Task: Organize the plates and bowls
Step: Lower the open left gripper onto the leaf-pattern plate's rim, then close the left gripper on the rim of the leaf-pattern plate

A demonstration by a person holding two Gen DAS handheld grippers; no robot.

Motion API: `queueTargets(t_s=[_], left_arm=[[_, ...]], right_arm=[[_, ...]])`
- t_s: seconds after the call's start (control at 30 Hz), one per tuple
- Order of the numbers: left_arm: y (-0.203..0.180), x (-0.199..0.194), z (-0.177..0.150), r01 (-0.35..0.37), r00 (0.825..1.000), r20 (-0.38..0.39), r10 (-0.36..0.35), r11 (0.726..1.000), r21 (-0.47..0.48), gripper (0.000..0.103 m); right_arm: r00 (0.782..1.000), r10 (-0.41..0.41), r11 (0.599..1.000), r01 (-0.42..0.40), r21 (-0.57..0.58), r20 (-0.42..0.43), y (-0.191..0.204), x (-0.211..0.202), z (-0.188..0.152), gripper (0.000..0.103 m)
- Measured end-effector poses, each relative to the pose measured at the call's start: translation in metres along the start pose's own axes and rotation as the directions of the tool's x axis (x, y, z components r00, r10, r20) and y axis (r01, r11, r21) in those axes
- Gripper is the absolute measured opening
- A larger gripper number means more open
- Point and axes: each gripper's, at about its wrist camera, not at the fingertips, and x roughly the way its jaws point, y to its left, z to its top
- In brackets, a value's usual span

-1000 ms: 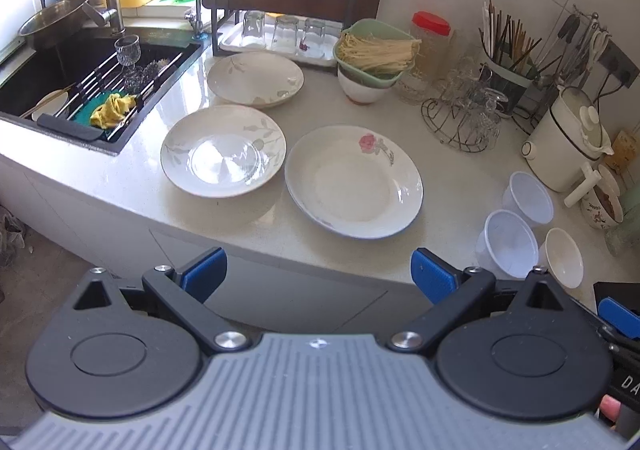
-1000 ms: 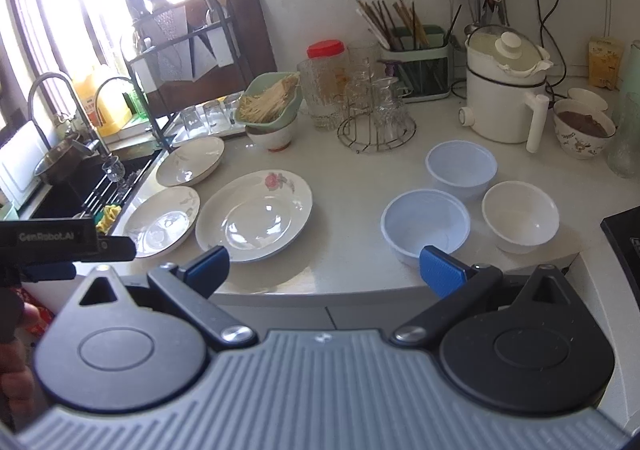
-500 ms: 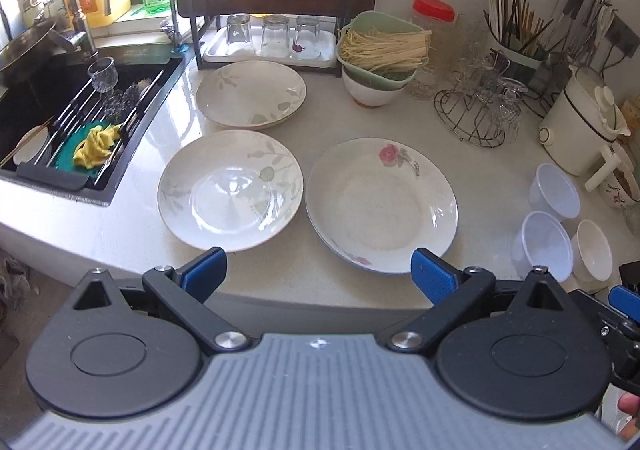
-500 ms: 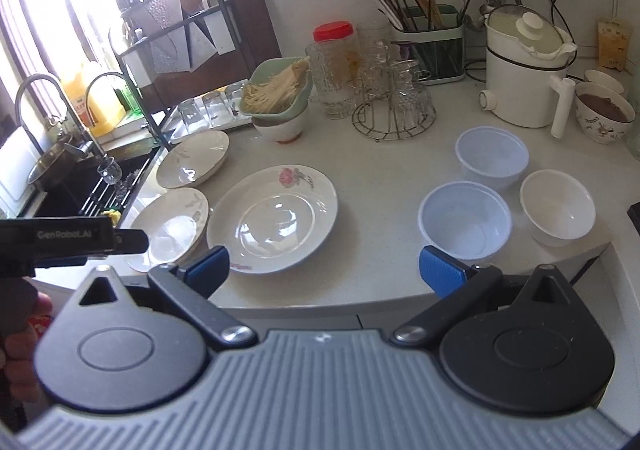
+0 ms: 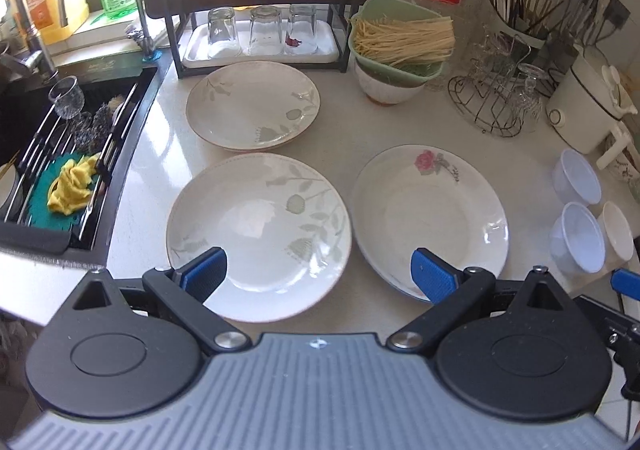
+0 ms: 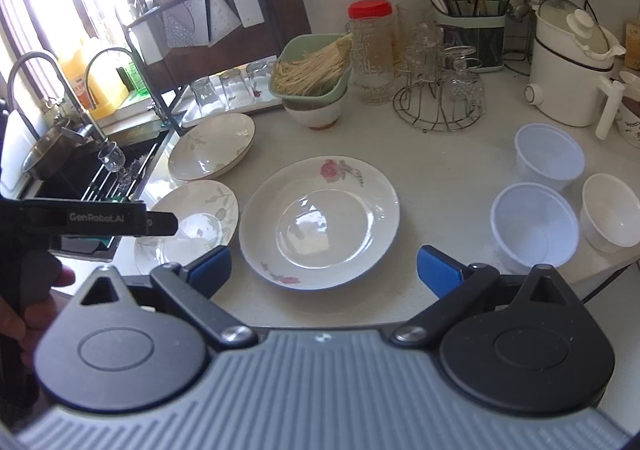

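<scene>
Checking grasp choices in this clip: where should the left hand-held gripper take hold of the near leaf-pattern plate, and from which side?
Probably the near rim of the leaf-pattern plate, approached low from the counter's front edge. The plate lies flat with a thin raised rim, so one finger can go over it and one under. The open left hand-held gripper already faces that rim, and the rose plate sits close on the right.

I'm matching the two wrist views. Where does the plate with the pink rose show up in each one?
Left wrist view: the rose plate lies right of centre, just ahead of the tool's right finger.
Right wrist view: the rose plate lies at centre, between the two open fingers.
Shared landmark: the green bowl of noodles, behind the plate in both views.
</scene>
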Motion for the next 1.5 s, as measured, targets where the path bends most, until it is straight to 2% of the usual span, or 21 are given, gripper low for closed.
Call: queueTargets(t_s=[0.07, 0.27, 0.4, 0.6, 0.77, 0.9, 1.03, 1.23, 1.3, 1.37, 1.43, 1.5], left_arm=[[0.015, 0.008, 0.004, 0.024, 1.0, -0.008, -0.024, 1.0, 0.018, 0.1], [0.068, 0.027, 0.013, 0.08, 0.996, -0.026, -0.08, 0.997, 0.013, 0.1], [0.093, 0.042, 0.015, 0.1, 0.994, -0.052, -0.097, 0.993, 0.066, 0.1], [0.135, 0.063, 0.012, 0.137, 0.986, -0.097, -0.135, 0.99, 0.021, 0.1], [0.161, 0.075, 0.008, 0.161, 0.983, -0.09, -0.161, 0.987, -0.003, 0.1], [0.173, 0.086, 0.004, 0.187, 0.979, -0.086, -0.187, 0.982, -0.011, 0.099], [0.175, 0.094, 0.002, 0.225, 0.972, -0.075, -0.224, 0.974, -0.008, 0.097], [0.169, 0.11, 0.009, 0.261, 0.963, -0.064, -0.26, 0.965, 0.002, 0.084], [0.167, 0.116, 0.014, 0.265, 0.961, -0.077, -0.265, 0.964, -0.012, 0.069], [0.164, 0.121, 0.018, 0.269, 0.96, -0.084, -0.268, 0.963, -0.006, 0.063], [0.162, 0.126, 0.022, 0.255, 0.963, -0.087, -0.254, 0.967, 0.006, 0.058], [0.163, 0.132, 0.024, 0.249, 0.964, -0.099, -0.248, 0.968, 0.001, 0.05]], right_arm=[[1.0, 0.006, 1.0, -0.006, 0.006, -0.001, 0.01, 0.008, 0.001, 0.099], [1.0, 0.012, 1.0, -0.012, 0.028, -0.016, 0.04, 0.032, 0.002, 0.08], [0.999, 0.019, 0.999, -0.018, 0.045, -0.033, 0.061, 0.05, 0.0, 0.079], [0.997, 0.051, 0.996, -0.046, 0.076, -0.06, 0.091, 0.076, -0.008, 0.077], [0.994, 0.077, 0.989, -0.066, 0.132, -0.077, 0.105, 0.093, -0.014, 0.074], [0.987, 0.116, 0.978, -0.093, 0.186, -0.115, 0.112, 0.108, -0.019, 0.059], [0.987, 0.094, 0.971, -0.063, 0.229, -0.127, 0.116, 0.122, -0.023, 0.043], [0.993, 0.008, 0.974, 0.02, 0.226, -0.12, 0.113, 0.144, -0.03, 0.032], [0.993, -0.003, 0.971, 0.03, 0.237, -0.114, 0.109, 0.151, -0.031, 0.029], [0.993, -0.008, 0.967, 0.037, 0.252, -0.114, 0.105, 0.157, -0.032, 0.029], [0.993, -0.002, 0.968, 0.03, 0.248, -0.115, 0.103, 0.162, -0.033, 0.022], [0.995, 0.006, 0.971, 0.019, 0.237, -0.103, 0.102, 0.165, -0.033, 0.02]])
